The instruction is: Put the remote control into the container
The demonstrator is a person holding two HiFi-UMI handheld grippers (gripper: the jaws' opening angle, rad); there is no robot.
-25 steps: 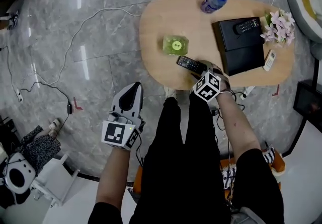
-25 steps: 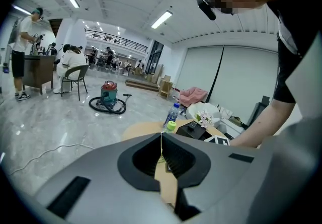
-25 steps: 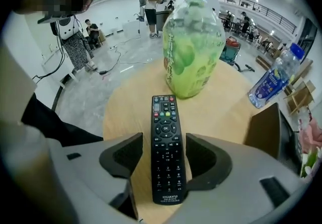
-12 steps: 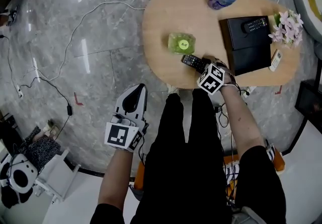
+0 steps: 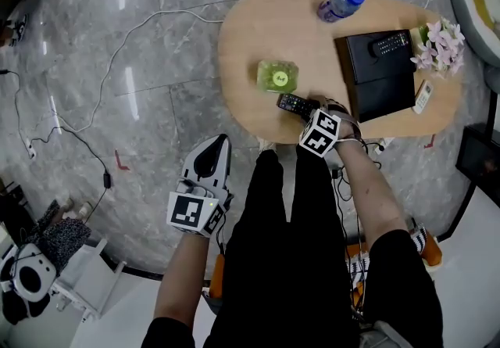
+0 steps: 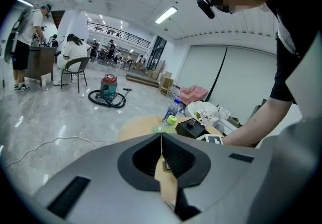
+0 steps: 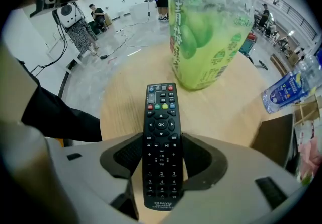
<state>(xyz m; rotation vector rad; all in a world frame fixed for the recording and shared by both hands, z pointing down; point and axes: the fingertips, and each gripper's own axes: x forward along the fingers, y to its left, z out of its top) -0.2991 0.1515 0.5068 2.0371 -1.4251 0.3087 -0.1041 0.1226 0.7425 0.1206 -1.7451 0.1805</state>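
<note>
A black remote control (image 5: 296, 104) lies near the front edge of the oval wooden table (image 5: 242, 41). In the right gripper view the remote control (image 7: 161, 117) runs lengthwise between the jaws, and my right gripper (image 7: 161, 160) is shut on its lower half, both pads against its sides. The right gripper (image 5: 316, 116) points down at it. The container is a black box (image 5: 383, 84) just right of it, with another dark remote (image 5: 388, 44) inside. My left gripper (image 5: 212, 156) hangs shut and empty over the floor, away from the table; its jaws (image 6: 161, 140) meet.
A green drink bottle (image 5: 276, 75) lies just behind the remote, and looms close in the right gripper view (image 7: 209, 21). A water bottle (image 5: 337, 4), pink flowers (image 5: 437, 48) and a white remote (image 5: 420, 96) also sit on the table. Cables cross the marble floor (image 5: 117, 49).
Hardly anything differs: the right gripper stays at the remote, its marker cube turned slightly. The left gripper holds its place over the floor.
</note>
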